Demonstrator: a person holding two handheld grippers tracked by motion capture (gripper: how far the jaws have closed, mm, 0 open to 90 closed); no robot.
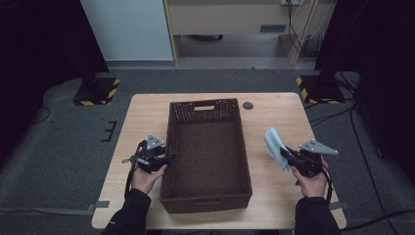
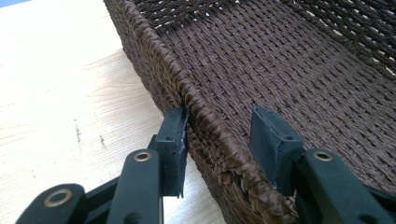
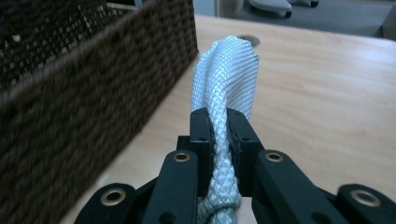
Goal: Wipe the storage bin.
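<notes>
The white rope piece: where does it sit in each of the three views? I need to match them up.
High view: the white rope stands up from the right gripper, right of the brown woven basket.
Left gripper view: not in this picture; the jaws straddle the basket's rim.
Right gripper view: centre, clamped between the jaws, basket wall to the left.
Shared landmark: the basket.

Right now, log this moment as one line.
left gripper: jaws astride basket rim, not clamped | right gripper: jaws shut on pale cloth, held off table right of basket
</notes>
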